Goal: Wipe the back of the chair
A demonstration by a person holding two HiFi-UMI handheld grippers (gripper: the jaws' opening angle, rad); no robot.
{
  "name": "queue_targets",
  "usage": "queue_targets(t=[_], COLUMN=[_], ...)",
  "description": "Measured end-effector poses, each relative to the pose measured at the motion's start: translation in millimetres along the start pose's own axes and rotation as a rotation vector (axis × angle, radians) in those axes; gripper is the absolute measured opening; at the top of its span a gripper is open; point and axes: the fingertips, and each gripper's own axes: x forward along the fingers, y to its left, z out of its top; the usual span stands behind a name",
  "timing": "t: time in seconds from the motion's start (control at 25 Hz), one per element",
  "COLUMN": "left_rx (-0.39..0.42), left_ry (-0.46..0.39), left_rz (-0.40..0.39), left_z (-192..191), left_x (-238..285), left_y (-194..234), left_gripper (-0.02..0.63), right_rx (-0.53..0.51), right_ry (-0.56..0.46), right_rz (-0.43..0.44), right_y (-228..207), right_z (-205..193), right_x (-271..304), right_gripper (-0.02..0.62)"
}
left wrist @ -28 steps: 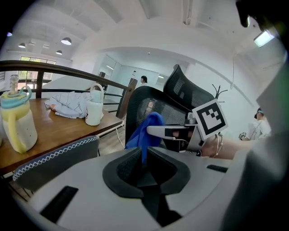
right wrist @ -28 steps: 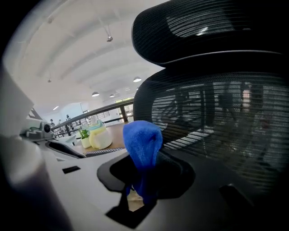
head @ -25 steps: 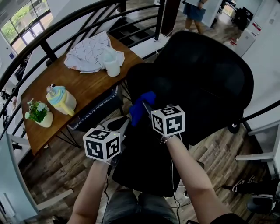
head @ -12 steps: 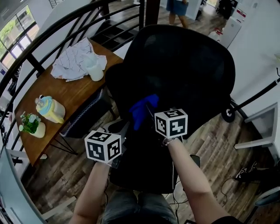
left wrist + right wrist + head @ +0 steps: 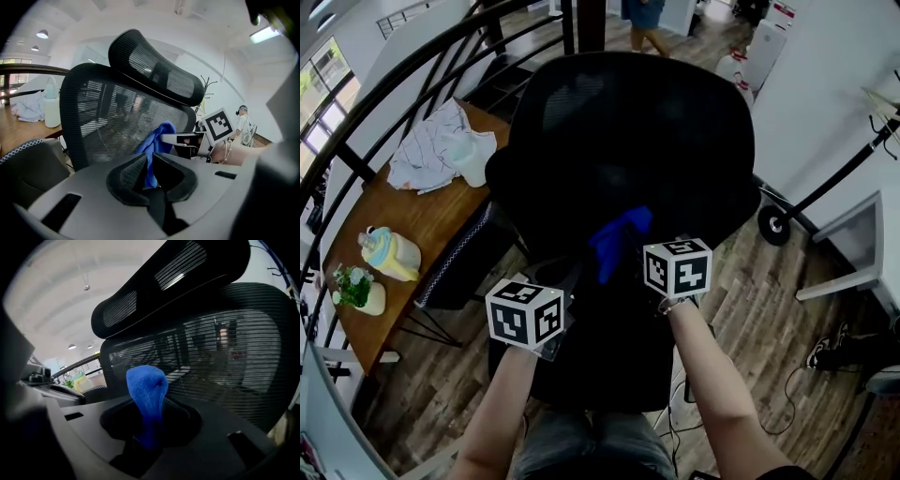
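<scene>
Blue cloth (image 5: pixel 146 394) is clamped in the right gripper (image 5: pixel 150 430). Both jaws are closed on its lower part, and a rounded free end stands up out of them. That end sits just in front of the black mesh backrest (image 5: pixel 225 357); I cannot tell whether it touches the mesh.

The left gripper (image 5: pixel 151 161) has its jaws drawn close, with only a narrow slot between them. A strip of the cloth shows in that slot. I cannot tell whether it is pinched there or hangs beyond the jaws.

In the head view the two grippers sit side by side near the lower part of the backrest, with the left one lower in the picture. The headrest (image 5: pixel 154 70) overhangs the backrest's top edge.

Room for movement:
- **Right of the chair:** wood floor (image 5: pixel 769 309) runs between the chair and a white wall (image 5: pixel 825 103).
- **Left of the chair:** a wooden table (image 5: pixel 403 220) and a second seat (image 5: pixel 459 253) stand near the backrest's left edge.
- **Behind the table:** a curved black railing (image 5: pixel 403 70) runs along its far side.
</scene>
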Motion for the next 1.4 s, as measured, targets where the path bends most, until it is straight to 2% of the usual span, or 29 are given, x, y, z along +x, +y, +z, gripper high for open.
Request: queue_targets(t=[0.48,0.72,0.92,1.24,1.4], left_rx=[0.075,0.123,0.148,0.147,0.123], left_ry=[0.06,0.095,0.139,0.176,0.176], left_rz=[-0.097,-0.176,-0.219,-0.248,-0.242], left_z=[0.4,-2.7,-14.0,-29.0,-34.6], left_x=[42.0,69.2,80.3,88.9,86.8], left_y=[-57.0,-97.8,-115.4,-125.7,-122.3], left_gripper=[0.044,0.044,0.044,0.044,0.044], right_rx=[0.072,0.156,0.214,0.238,0.234], right_ry=[-0.019,-0.038,-0.046,-0.051,-0.052], right_rz=[-0.148,-0.21,-0.265,-0.35,-0.37], right_y=[-86.5,-123.8,-152.3,-175.4,-170.3], right_z=[-16.6,-27.7,-39.1,-51.4,-56.9], right_x=[-61.8,-90.2,-111.0,-134.2,-143.7], right_gripper=[0.121,0.121,0.121,0.121,0.121])
